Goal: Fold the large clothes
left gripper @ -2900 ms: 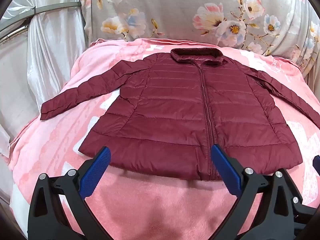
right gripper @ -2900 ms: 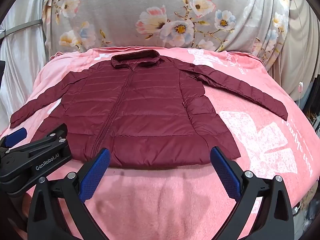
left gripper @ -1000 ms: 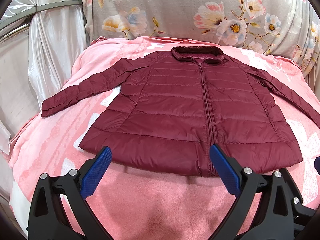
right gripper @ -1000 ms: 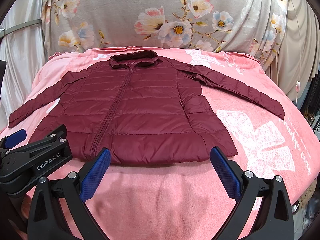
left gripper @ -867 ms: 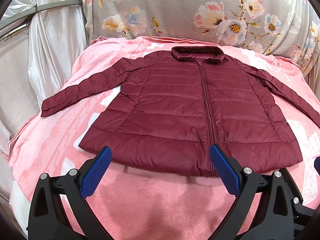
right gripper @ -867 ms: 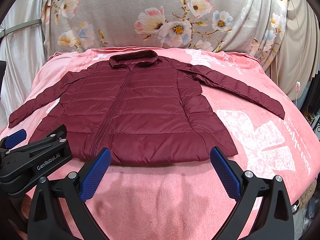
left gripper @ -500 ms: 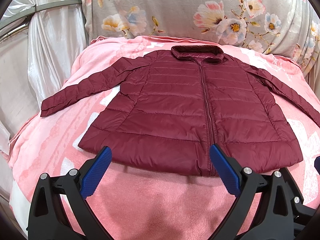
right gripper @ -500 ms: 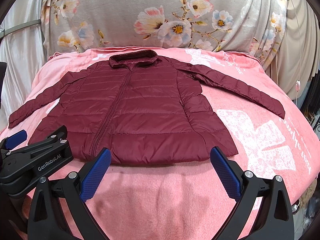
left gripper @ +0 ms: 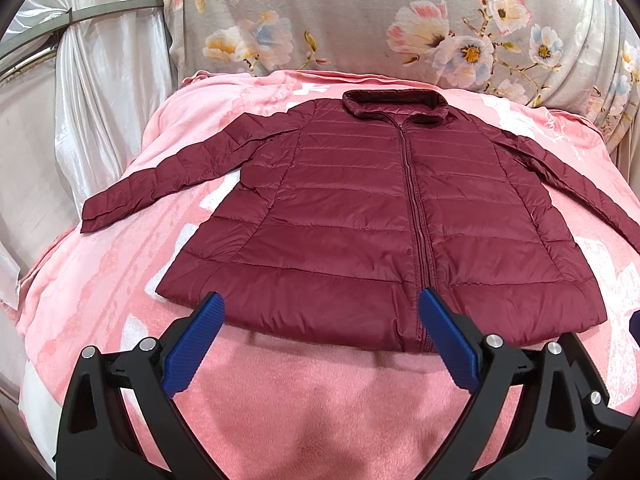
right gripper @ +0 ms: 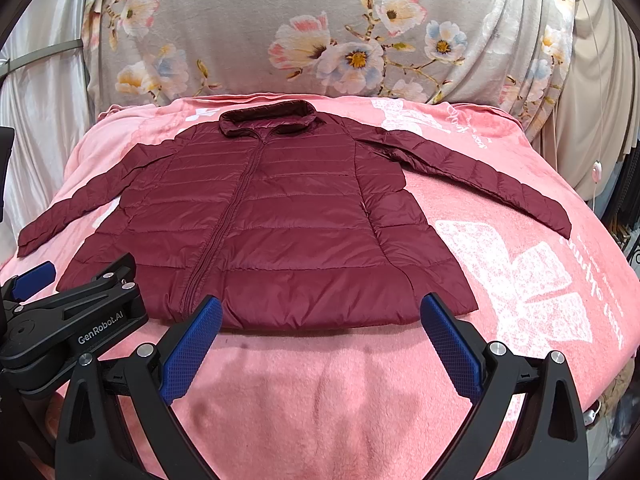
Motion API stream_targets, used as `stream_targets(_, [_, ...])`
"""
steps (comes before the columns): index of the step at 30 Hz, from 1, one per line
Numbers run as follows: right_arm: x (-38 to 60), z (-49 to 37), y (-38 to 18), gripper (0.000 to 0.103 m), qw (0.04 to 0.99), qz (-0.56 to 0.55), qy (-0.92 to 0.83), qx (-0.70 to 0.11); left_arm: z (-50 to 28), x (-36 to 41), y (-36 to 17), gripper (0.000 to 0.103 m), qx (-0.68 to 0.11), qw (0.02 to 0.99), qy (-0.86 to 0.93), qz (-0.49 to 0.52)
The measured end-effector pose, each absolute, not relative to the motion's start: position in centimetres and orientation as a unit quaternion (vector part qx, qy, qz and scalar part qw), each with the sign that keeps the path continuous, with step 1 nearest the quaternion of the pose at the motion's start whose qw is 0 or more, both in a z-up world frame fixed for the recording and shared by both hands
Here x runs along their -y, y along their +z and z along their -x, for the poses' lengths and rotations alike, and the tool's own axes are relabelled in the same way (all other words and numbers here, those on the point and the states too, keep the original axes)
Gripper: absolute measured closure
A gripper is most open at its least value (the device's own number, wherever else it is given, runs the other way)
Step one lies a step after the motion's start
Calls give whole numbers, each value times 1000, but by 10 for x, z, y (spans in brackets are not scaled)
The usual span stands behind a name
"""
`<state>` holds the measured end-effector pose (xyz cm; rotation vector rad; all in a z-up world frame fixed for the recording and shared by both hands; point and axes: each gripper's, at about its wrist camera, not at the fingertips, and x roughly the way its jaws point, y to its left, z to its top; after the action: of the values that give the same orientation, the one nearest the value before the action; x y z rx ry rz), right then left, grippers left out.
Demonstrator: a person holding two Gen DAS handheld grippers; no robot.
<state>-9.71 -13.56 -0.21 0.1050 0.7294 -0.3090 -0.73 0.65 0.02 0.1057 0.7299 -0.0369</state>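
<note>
Your left tool (left gripper: 320,312) and right tool (right gripper: 320,316) hover released, jaws wide, just short of the hem of the maroon jacket (right gripper: 276,220) lying flat on the pink blanket (right gripper: 520,280)

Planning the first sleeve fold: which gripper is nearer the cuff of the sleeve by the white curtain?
Left. The left gripper hovers open at the hem, on the cuff's side; the right gripper hovers open farther along the hem.

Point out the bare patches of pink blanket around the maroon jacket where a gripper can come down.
Widest bare pink fleece blanket lies between the maroon quilted jacket's hem and both open grippers, left gripper and right gripper. Another patch sits under the right sleeve, over the white bow print. A narrower wedge lies below the left sleeve. Behind the collar the floral cushion crowds in.
</note>
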Motion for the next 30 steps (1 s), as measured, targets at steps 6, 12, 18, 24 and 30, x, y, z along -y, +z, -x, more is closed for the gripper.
stream_targets(6, [135,97,-3,5,921,-51,-150,-355,6,-6,0,9,-357,932,-17,-52])
stream_targets(12, [135,97,-3,5,921,-51,-150,-355,7,-6,-1,9,-358,932,-17,-52])
stream_targets(18, [134,96,-2,5,921,-52,-150,-356,7,-6,-1,9,-358,932,-17,-52])
stream_targets(24, [137,89,-12,5,919,-57,-145,-362,9,-4,-15,9,-362,931,-18,-54])
stream_targets(30, [176,74,-18,5,913,-97,-147,-367,-14,-5,-16,7,-376,925,-30,-43])
